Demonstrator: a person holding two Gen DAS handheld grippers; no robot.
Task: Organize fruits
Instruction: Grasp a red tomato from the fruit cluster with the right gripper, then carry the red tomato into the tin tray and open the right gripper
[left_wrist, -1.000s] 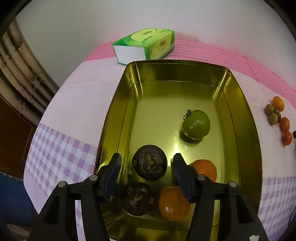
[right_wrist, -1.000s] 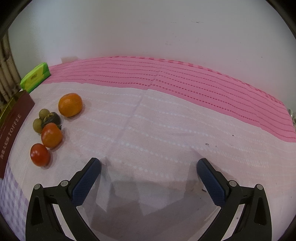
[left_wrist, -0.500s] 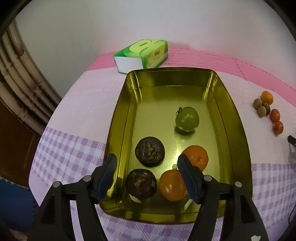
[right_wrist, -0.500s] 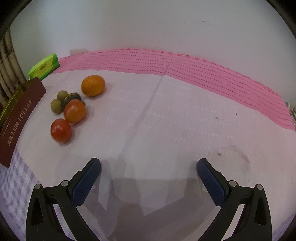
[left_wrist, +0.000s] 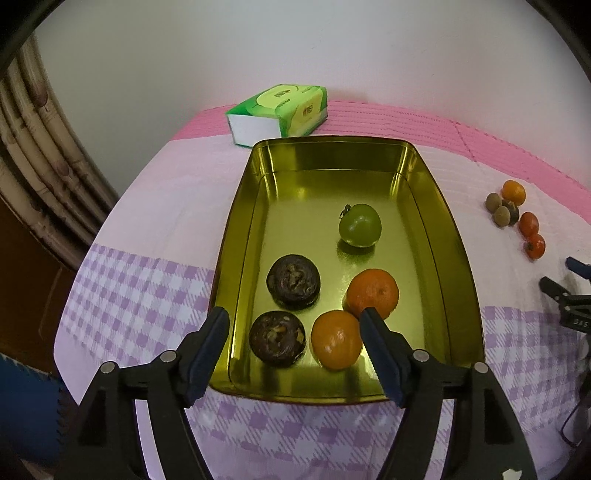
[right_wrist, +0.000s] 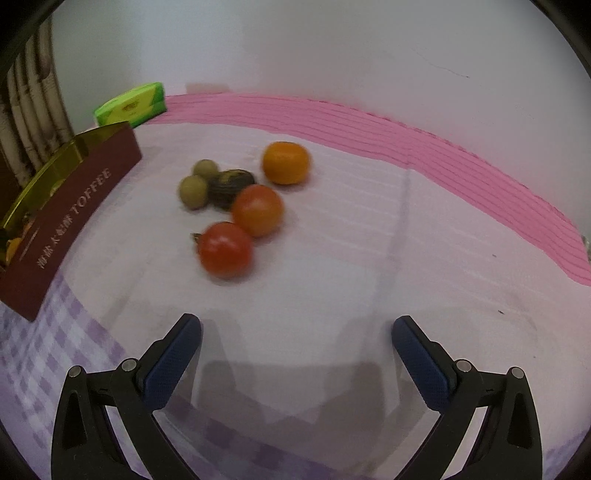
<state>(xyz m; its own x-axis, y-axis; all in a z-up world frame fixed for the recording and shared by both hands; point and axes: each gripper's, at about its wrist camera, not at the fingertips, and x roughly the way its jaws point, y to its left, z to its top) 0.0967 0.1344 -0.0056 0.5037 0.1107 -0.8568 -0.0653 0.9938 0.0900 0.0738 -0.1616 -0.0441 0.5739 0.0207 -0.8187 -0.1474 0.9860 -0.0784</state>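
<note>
A gold tin tray (left_wrist: 458, 258) holds a green tomato (left_wrist: 360, 225), two dark wrinkled fruits (left_wrist: 293, 280) (left_wrist: 277, 338) and two oranges (left_wrist: 373, 293) (left_wrist: 336, 343). My left gripper (left_wrist: 294, 317) hovers over the tray's near end, its jaws opening with nothing between the pads. In the right wrist view a loose cluster lies on the cloth: an orange (right_wrist: 285, 162), two red tomatoes (right_wrist: 257, 209) (right_wrist: 225, 249), two small olive fruits (right_wrist: 192, 191) (right_wrist: 205, 169) and a dark fruit (right_wrist: 229, 184). My right gripper (right_wrist: 295, 323) stands open and empty, short of the cluster.
A green tissue pack (left_wrist: 280, 109) lies behind the tray against the white wall. The tray's maroon side (right_wrist: 74, 218) rises left of the loose fruits. Bamboo poles (left_wrist: 37, 155) stand beyond the table's left edge. A pink band (right_wrist: 406, 136) edges the cloth at the back.
The left jaws have widened and drawn back and up from the dark fruit they stood around. The right gripper has slid left, bringing the loose fruits toward mid-view.
</note>
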